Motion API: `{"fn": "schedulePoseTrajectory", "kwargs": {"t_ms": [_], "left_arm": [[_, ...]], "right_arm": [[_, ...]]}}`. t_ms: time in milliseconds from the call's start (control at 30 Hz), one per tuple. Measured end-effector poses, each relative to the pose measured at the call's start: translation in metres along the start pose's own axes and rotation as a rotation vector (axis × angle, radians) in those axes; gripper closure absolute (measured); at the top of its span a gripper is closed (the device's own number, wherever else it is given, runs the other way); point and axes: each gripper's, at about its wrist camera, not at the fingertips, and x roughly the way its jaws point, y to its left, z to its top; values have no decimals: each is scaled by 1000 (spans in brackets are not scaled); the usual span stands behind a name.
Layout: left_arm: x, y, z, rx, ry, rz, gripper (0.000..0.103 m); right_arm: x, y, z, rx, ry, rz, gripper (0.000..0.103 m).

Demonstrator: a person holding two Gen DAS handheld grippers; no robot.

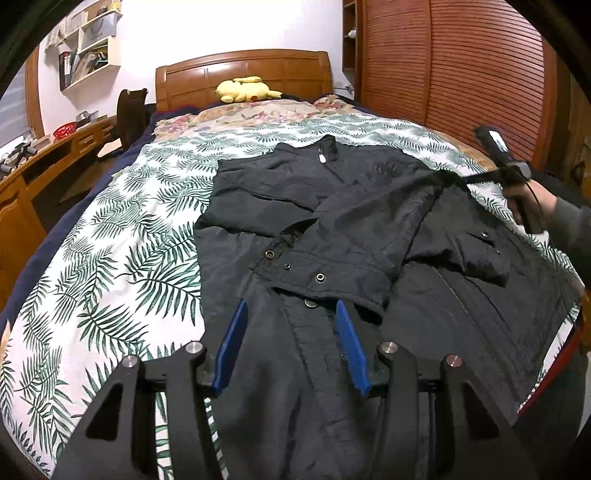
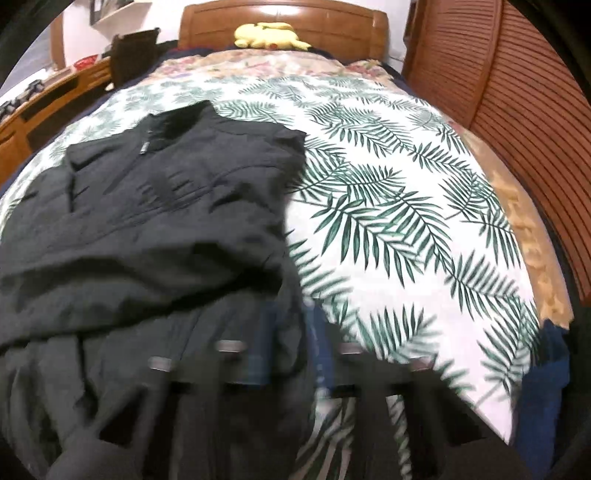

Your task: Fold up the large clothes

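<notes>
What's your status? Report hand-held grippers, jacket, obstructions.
Left hand-held gripper open, over jacket hem. Right hand-held gripper at jacket's right edge, grip unclear. Jacket flat on bed, sleeves folded in. Nothing blocking.

Bedroom w/ white walls [image 1: 236, 29]. Carved brown wooden headboard [image 1: 243, 72] at far edge of bed; leaf-print white-green bedspread [image 1: 122, 258] over it. Slatted reddish-brown wooden wardrobe doors [image 1: 461, 66] along right edge. Long wooden desk [image 1: 55, 147] along left edge, white wall shelves [image 1: 92, 44] above.
</notes>
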Motion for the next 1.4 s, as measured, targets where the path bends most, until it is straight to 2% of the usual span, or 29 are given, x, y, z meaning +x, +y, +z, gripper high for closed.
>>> {"fn": "schedulePoseTrajectory", "kwargs": {"t_ms": [100,167,267,300,367,433,467,700,867,1167,1400], "left_arm": [[-3,1,0,3,-7,-5,54],[-6,5,1,-14,-16,-12,54],[-12,8,0,-26,-25,-16,54],[-13,7,-1,-22,-28,-12,54],[-16,7,-6,-11,-30,15,54],[-17,7,-13,-9,-19,21,54],[-17,8,-17,-17,-6,18,54],[-30,14,-38,-37,33,20,54],[-38,19,-51,-25,61,38,54],[-49,21,-73,-49,96,61,54],[-53,22,-90,-78,123,46,54]], "right_arm": [[15,-10,1,48,42,-127,103],[11,-12,-2,64,20,-181,103],[-5,-21,-12,99,16,-131,101],[-14,-22,-18,99,9,-97,96],[-36,-18,-34,67,-4,-41,77],[-60,-7,-56,17,-14,7,55],[-71,1,-67,0,-15,24,52],[-137,40,-156,-42,-2,138,51],[-158,53,-194,-22,-1,163,51],[-170,56,-217,-5,-1,150,51],[-176,58,-229,-11,-1,145,50]]}}
